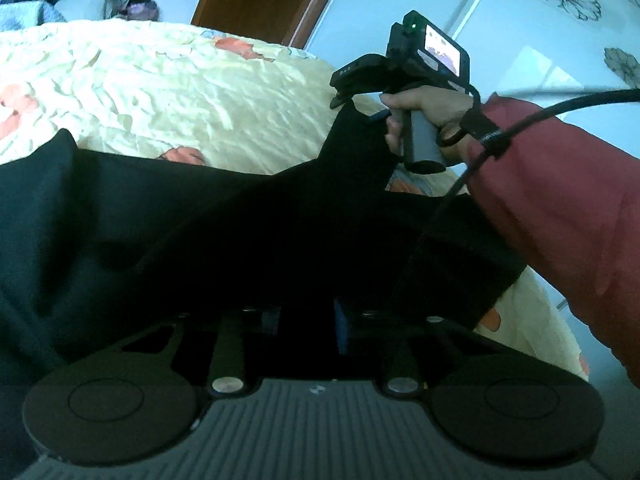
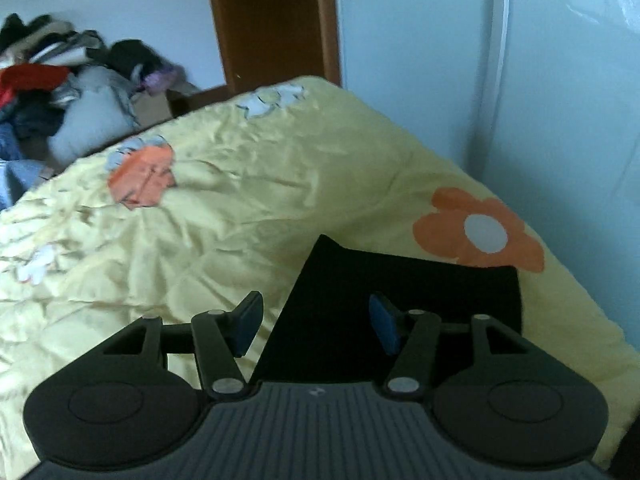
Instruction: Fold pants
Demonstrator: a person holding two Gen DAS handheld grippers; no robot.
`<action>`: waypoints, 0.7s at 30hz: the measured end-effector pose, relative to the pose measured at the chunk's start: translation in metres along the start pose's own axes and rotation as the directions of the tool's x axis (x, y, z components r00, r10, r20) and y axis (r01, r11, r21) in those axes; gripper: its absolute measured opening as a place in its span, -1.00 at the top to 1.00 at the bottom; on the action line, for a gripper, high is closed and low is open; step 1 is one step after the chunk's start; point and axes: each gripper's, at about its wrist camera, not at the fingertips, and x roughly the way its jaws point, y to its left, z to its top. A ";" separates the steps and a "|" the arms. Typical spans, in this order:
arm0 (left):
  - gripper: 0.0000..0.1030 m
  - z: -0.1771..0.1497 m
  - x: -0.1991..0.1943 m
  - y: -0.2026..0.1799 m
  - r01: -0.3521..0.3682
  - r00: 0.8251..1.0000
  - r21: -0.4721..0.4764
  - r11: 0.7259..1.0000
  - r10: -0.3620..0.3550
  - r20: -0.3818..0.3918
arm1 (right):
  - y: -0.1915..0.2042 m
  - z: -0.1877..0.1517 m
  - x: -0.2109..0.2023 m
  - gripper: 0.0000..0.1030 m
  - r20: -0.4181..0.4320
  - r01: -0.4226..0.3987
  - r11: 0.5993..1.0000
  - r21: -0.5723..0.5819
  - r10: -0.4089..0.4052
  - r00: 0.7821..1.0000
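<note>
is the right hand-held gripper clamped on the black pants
No, the right hand-held gripper stands open, its blue pads apart above the black pants.

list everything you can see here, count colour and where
pants: one, black, spread over the near part of the bed
bedspread: one, pale yellow with orange and white flowers, covering the bed
clothes pile: one heap, mixed red, grey, black and blue, beyond the bed's far left corner
door: one, brown wood, behind the bed
wardrobe: one, pale with dark flower prints, right of the bed
cable: one, black, running from the right hand-held gripper past the sleeve
sleeve: one, dark red, right side of the left wrist view
hand: one, around the right grip
left hand-held gripper: one, black, fingers buried in the pants
right hand-held gripper: one, black with blue pads, jaws apart over a pants corner
</note>
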 end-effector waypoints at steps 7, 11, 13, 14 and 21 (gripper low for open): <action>0.80 0.002 0.002 0.003 0.010 1.000 -0.009 1.000 -0.010 -0.013 | -0.020 -0.001 -0.010 0.89 0.065 -0.062 0.997 0.050 0.059 0.996; 0.94 -0.001 0.001 -0.003 0.007 1.000 0.034 0.999 -0.006 -0.026 | -0.059 -0.010 -0.047 0.89 0.148 -0.141 0.982 0.124 0.122 0.981; 0.95 -0.002 0.000 -0.007 0.001 1.000 0.054 0.999 0.000 -0.022 | -0.088 -0.020 -0.069 0.89 0.184 -0.166 0.973 0.159 0.136 0.973; 0.95 -0.004 -0.002 -0.009 0.001 1.000 0.064 0.998 0.001 -0.019 | -0.105 -0.026 -0.079 0.89 0.195 -0.181 0.966 0.186 0.144 0.970; 0.95 -0.006 0.002 -0.021 -0.040 0.999 0.119 0.992 0.043 -0.027 | -0.202 -0.071 -0.107 0.89 0.184 -0.230 0.901 0.369 0.172 0.968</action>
